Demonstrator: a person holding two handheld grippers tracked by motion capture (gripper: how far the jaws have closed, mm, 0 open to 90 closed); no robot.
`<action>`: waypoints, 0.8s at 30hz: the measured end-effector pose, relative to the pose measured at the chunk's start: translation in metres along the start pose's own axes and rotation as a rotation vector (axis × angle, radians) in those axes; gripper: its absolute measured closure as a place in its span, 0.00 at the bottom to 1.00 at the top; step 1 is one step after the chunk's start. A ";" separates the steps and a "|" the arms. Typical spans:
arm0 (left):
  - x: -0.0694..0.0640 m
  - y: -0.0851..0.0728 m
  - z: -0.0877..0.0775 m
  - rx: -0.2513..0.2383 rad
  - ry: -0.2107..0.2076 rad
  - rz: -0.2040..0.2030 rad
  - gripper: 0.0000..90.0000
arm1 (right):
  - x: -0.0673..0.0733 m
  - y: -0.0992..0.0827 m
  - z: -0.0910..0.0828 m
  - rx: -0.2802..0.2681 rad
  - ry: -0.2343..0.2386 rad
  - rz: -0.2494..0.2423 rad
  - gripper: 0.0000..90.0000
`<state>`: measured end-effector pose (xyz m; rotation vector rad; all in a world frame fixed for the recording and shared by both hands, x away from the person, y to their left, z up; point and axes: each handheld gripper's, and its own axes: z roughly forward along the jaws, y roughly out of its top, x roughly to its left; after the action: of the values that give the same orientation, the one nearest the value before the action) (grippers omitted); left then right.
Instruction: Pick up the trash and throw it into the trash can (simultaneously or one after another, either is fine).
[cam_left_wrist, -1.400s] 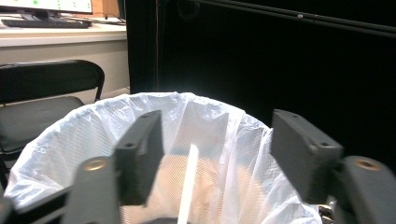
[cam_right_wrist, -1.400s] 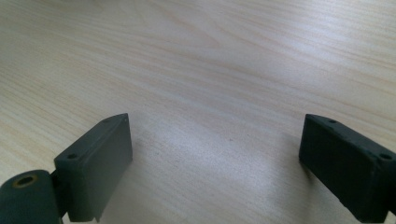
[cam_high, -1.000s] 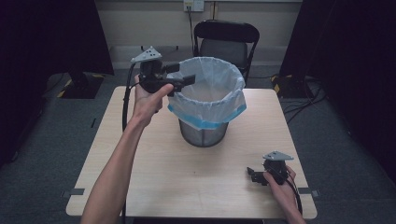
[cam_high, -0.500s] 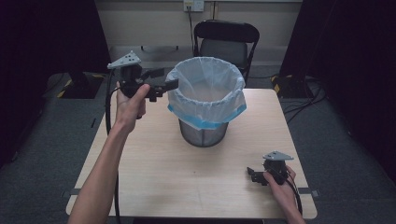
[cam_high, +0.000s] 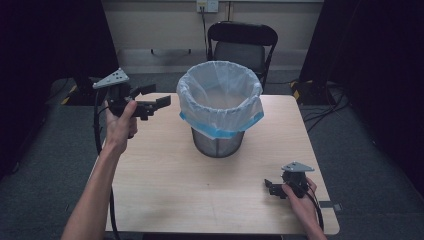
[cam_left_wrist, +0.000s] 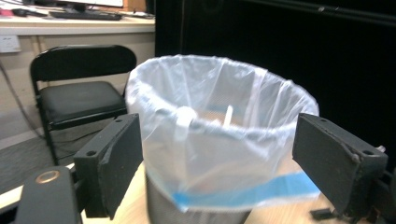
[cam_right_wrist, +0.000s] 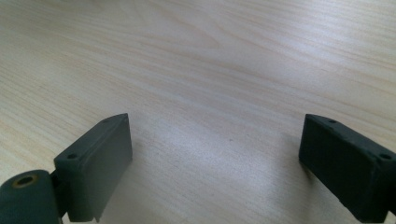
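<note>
Left gripper (cam_high: 159, 102): black body, grey three-cornered plate with small dark holes on top, black cable trailing beneath. Jaws are flat black blocks, one screw hole near each tip; brass-ringed hole at the base, 7 o'clock in the left gripper view. Right gripper (cam_high: 269, 186): same build. Forearms bare, no sleeves.

- High view: above the near edge, facing forward and down over the whole tabletop (cam_high: 165, 200).
- Left gripper view: close, level, facing the lined bin (cam_left_wrist: 219, 140), shared with the high view.
- Right gripper view: very close, angled down at tabletop wood.
</note>
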<state>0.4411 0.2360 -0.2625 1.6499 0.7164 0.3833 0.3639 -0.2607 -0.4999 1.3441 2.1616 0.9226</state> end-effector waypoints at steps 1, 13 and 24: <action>0.000 0.000 0.000 0.000 0.000 0.000 0.18 | 0.000 0.000 0.000 0.000 0.000 0.000 0.10; 0.007 -0.026 -0.030 0.020 0.040 0.000 0.18 | 0.000 0.000 0.000 -0.001 0.000 -0.002 0.10; 0.004 -0.046 -0.042 0.054 0.069 0.016 0.18 | 0.000 0.000 0.000 0.000 0.000 0.000 0.10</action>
<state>0.4073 0.2740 -0.2986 1.7006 0.7713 0.4374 0.3639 -0.2606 -0.5000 1.3444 2.1613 0.9228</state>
